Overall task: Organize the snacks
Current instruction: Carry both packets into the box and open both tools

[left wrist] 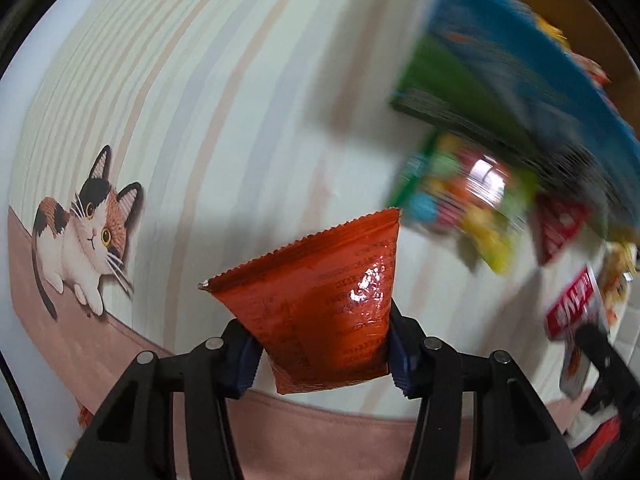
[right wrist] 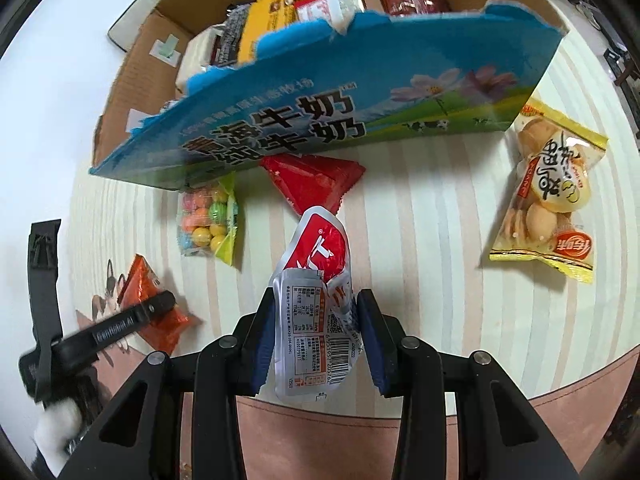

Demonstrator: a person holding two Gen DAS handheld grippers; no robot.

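Orange packet — clamped in left gripper.

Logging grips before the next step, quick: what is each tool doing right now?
Left tool: closed on the orange snack packet.
Right tool: closed on the red-and-white sachet.

Both wrist cameras look steeply down, close over the striped tablecloth, sharing the candy bag

Black claw, blue ribbed pads, silver pivot pins, white glove
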